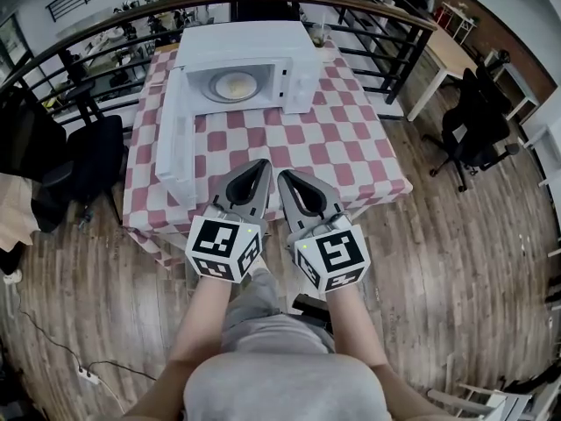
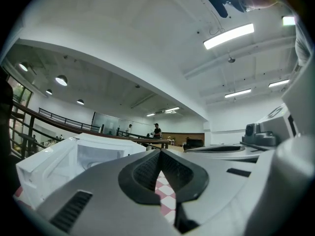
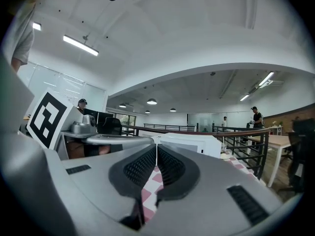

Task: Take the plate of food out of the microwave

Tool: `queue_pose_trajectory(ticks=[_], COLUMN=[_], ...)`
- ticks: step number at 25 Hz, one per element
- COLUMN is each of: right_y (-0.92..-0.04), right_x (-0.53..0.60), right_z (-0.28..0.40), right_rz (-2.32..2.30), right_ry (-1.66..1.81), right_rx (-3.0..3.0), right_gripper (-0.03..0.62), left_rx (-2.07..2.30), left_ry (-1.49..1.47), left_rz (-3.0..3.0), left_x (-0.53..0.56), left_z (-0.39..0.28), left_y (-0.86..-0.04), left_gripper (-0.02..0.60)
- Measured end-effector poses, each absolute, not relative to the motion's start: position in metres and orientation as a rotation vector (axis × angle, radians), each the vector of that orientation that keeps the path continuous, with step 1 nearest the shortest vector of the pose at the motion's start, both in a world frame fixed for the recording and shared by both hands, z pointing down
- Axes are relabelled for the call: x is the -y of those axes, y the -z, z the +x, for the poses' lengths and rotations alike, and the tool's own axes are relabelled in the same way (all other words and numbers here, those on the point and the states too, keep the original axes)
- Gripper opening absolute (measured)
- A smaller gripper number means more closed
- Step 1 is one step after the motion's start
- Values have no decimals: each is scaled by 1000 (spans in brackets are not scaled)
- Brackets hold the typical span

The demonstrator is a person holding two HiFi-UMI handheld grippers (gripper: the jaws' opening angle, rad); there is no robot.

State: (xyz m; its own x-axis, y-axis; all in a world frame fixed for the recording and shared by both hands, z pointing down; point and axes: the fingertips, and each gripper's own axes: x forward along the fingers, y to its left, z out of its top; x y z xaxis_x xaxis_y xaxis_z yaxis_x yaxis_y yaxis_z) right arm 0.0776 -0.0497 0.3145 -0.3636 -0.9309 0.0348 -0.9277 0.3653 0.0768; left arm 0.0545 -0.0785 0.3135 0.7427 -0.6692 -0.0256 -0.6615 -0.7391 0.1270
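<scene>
Two shut, empty grippers, left gripper (image 1: 262, 166) beside right gripper (image 1: 283, 176), hover at the table's (image 1: 351, 139) near edge, centre frame. One plate (image 1: 235, 85) sits inside the one microwave (image 1: 245, 38), upper centre, door (image 1: 175, 147) swung left, bare cloth between.

Left gripper (image 1: 263, 167) and right gripper (image 1: 285, 179) are grey (black-lined jaws), with black-and-white marker cubes (image 1: 223, 248).

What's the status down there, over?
Left gripper and right gripper shut, empty, over table's near edge. Plate of food inside microwave, door open. Nothing in between.
</scene>
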Motion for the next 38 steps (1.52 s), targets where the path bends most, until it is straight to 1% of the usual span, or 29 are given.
queue_pose_trajectory(ticks=[5, 17, 27, 38], right_y=[-321, -335, -341, -356], right_x=[84, 170, 246, 301], right_z=[87, 110, 119, 119], right_rz=[1710, 1679, 1653, 1606], right_ry=[43, -22, -29, -68], right_rx=[2539, 2570, 2608, 2617], right_gripper=[26, 26, 26, 26], left_rx=[1107, 1039, 1165, 1197], left_ry=[112, 36, 26, -36], left_rz=[2772, 2843, 2747, 2681], left_x=[118, 191, 273, 327], left_z=[60, 94, 84, 84], left_y=[-319, -338, -352, -375], left_gripper=[3, 3, 3, 5])
